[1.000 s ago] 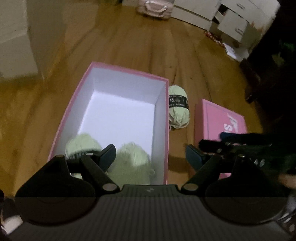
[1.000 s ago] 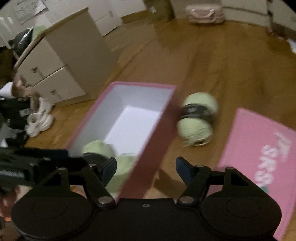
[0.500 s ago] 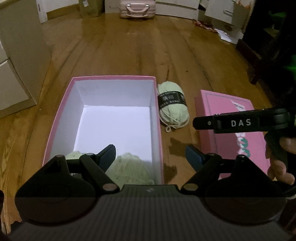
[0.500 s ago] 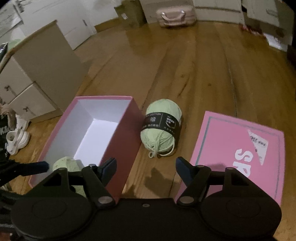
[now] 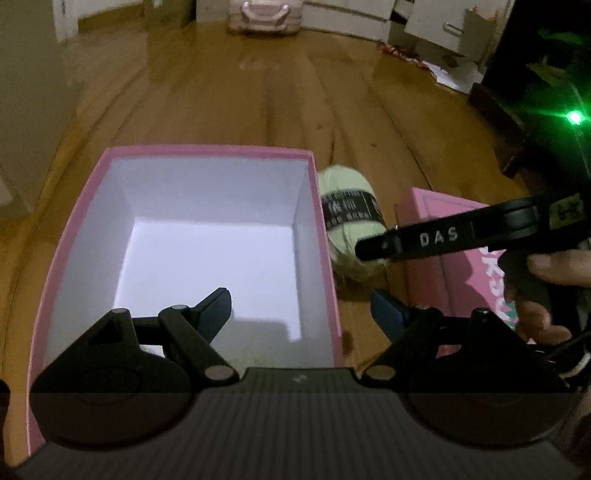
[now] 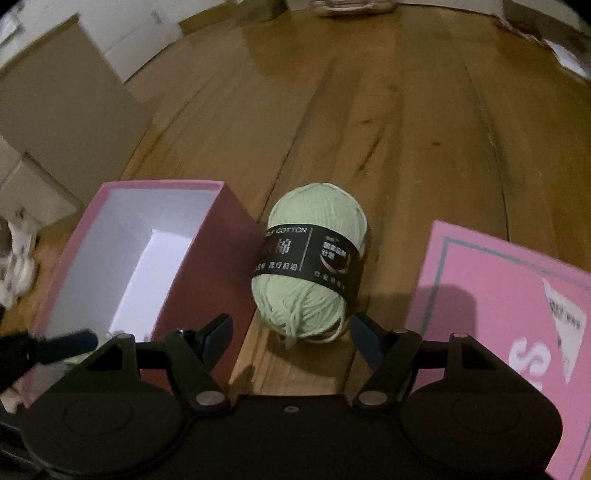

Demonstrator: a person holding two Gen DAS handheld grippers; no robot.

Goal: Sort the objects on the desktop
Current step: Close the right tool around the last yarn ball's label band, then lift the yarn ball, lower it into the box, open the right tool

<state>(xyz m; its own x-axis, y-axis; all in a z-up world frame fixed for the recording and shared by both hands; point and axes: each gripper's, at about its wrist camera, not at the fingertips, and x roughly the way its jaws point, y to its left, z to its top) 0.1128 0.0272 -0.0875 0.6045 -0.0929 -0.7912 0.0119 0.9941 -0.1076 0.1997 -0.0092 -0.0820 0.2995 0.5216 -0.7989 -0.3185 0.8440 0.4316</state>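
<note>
A pale green yarn ball (image 6: 314, 269) with a black label lies on the wooden floor between an open pink box (image 6: 236, 236) and a flat pink lid (image 6: 498, 295). My right gripper (image 6: 291, 332) hangs open just in front of the ball, nothing between its fingers. In the left wrist view the same ball (image 5: 351, 225) sits right of the pink box (image 5: 207, 151), partly hidden by the right gripper's finger. My left gripper (image 5: 301, 308) is open over the box's right wall, empty. The near end of the box is hidden behind the gripper.
A hand (image 5: 543, 291) holds the right gripper above the pink lid (image 5: 450, 221). Beige drawer cabinets (image 6: 55, 122) stand at the left. A pink case (image 5: 266, 14) and white drawers (image 5: 443, 26) line the far wall. White shoes (image 6: 14, 266) lie left of the box.
Both grippers sank and came closer to the floor. The yarn ball has grown larger in the right view. The yarn balls inside the box have slipped out of sight behind the left gripper.
</note>
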